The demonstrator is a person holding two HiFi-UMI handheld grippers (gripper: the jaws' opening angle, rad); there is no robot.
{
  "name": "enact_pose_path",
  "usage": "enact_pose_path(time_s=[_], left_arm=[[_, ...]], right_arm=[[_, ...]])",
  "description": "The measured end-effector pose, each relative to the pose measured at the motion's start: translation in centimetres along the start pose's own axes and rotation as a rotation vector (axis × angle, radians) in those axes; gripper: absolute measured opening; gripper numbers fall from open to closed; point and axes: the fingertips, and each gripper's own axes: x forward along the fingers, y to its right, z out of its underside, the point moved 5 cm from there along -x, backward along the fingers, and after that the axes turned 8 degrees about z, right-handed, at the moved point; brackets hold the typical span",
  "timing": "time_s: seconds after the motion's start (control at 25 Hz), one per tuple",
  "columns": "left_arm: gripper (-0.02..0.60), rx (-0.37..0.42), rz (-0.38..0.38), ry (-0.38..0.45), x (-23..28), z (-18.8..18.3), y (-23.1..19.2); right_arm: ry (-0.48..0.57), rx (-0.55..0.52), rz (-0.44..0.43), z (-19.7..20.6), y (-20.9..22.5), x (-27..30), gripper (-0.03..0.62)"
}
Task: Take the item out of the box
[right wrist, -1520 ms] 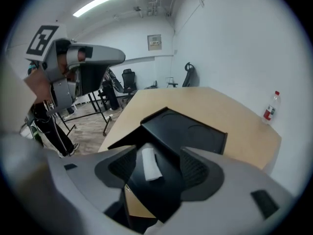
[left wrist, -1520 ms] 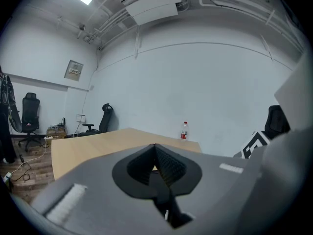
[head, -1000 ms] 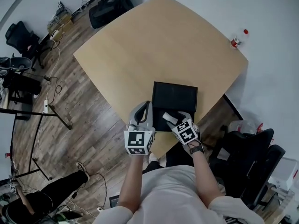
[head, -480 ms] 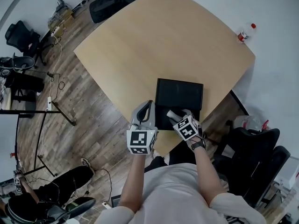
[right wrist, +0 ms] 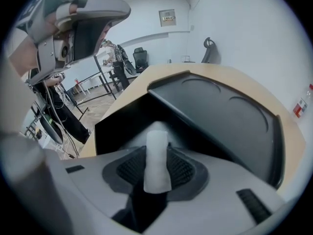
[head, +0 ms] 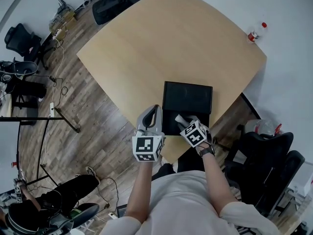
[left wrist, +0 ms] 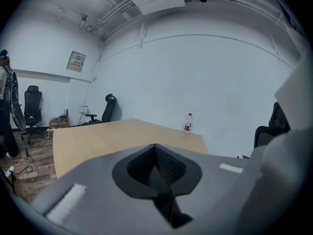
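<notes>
A black box (head: 171, 126) lies near the table's near corner, its lid (head: 187, 97) folded open away from me. My right gripper (head: 180, 119) reaches down into the box. Its jaws have just been closing, and the pads now press on a small white item (right wrist: 157, 153) that stands up between them. The same box (right wrist: 117, 126) and lid (right wrist: 220, 114) fill the right gripper view. My left gripper (head: 153, 110) hovers just left of the box over the table edge. In the left gripper view its pads (left wrist: 164, 166) meet with nothing between them.
The light wooden table (head: 161, 48) stretches away bare beyond the box. A small bottle (head: 254, 33) stands at its far right corner. Office chairs (head: 110, 6) sit behind the table and another chair (head: 259, 155) at my right. A person's legs (head: 58, 199) show at lower left.
My right gripper's jaws, spread wide over the box before, have come together on the white item, and the gripper sits slightly lower. The left gripper has stayed put.
</notes>
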Motion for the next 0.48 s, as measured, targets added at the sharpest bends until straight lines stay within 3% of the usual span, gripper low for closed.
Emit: enact_pose_path(time_s=[0.48], left_arm=[[0.008, -0.015, 0.025, 0.027, -1.6, -0.6, 1.1]], right_arm=[[0.059, 0.028, 0.082, -0.4, -0.3, -3.0, 0.132]])
